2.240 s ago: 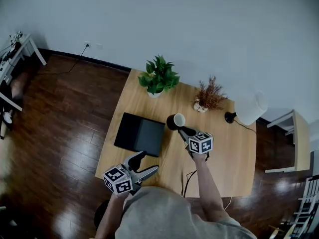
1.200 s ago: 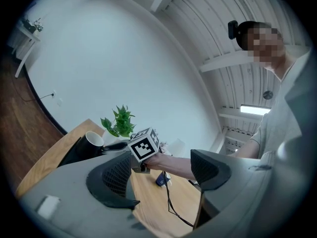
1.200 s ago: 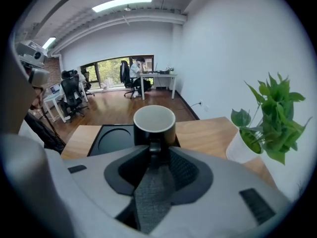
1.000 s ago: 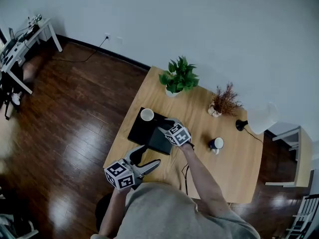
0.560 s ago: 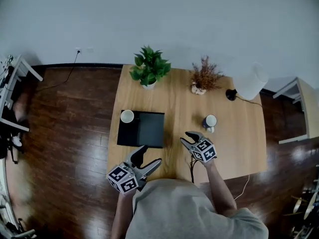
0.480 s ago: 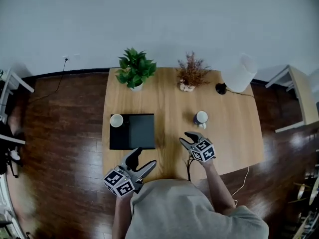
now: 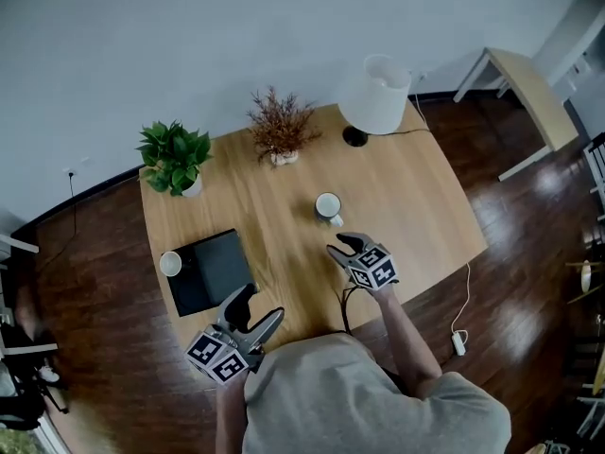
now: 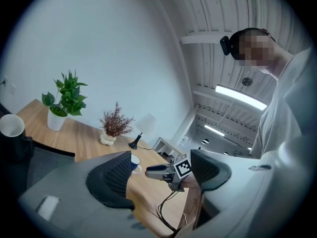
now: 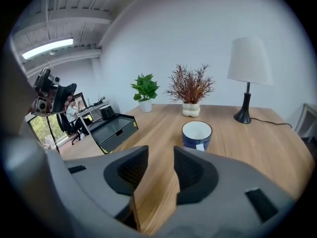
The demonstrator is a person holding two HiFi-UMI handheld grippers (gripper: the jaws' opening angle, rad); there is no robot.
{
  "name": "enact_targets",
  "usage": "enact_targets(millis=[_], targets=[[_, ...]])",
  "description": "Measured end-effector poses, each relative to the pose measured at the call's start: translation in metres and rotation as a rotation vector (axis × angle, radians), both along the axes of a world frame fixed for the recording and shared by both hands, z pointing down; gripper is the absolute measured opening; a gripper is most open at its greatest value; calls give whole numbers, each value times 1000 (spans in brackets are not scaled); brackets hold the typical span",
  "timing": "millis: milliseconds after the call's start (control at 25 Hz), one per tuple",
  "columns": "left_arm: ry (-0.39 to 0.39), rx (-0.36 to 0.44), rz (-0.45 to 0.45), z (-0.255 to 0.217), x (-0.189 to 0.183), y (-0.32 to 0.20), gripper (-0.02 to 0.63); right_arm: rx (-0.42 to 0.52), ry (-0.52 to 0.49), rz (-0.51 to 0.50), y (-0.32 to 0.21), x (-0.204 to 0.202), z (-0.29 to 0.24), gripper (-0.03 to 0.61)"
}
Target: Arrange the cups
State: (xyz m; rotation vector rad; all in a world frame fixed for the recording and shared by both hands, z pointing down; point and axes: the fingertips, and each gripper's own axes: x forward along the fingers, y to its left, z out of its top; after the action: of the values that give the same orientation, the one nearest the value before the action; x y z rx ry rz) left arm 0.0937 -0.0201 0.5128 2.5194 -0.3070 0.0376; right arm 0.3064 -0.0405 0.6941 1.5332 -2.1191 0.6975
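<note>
A blue cup with a white inside (image 7: 328, 206) stands upright mid-table, also in the right gripper view (image 9: 196, 134). My right gripper (image 7: 342, 245) hovers just short of it, pointing at it; its jaws (image 9: 161, 167) are open over bare wood with nothing between them. A second, dark cup (image 7: 170, 263) stands at the left edge of the black tray (image 7: 213, 270), and shows far left in the left gripper view (image 8: 11, 126). My left gripper (image 7: 262, 303) hangs at the table's near edge, wide open and empty (image 8: 161, 175).
Along the far edge of the wooden table (image 7: 406, 187) stand a green potted plant (image 7: 175, 159), a dried plant in a white pot (image 7: 281, 126) and a white-shaded lamp (image 7: 375, 93). A cable (image 7: 348, 301) hangs over the near edge. A side table (image 7: 520, 69) stands at the upper right.
The right gripper left the dark cup on the black tray, swung right and drew up behind the blue cup with narrower jaws. The left gripper drifted a little along the near edge.
</note>
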Motion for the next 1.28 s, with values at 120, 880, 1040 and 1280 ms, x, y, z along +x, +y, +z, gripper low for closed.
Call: enact_targets(millis=[120, 880, 1040, 1280], targets=[[3, 27, 52, -10, 20, 4, 362, -22, 52, 21, -4, 11, 9, 153], [0, 12, -25, -3, -2, 9, 362, -348, 367, -27, -59, 74, 67, 84], [16, -12, -68, 7, -18, 7, 362, -270, 278, -119, -58, 32, 45, 84], [53, -36, -175, 14, -54, 2, 362, -87, 205, -530, -77, -138, -21, 84]])
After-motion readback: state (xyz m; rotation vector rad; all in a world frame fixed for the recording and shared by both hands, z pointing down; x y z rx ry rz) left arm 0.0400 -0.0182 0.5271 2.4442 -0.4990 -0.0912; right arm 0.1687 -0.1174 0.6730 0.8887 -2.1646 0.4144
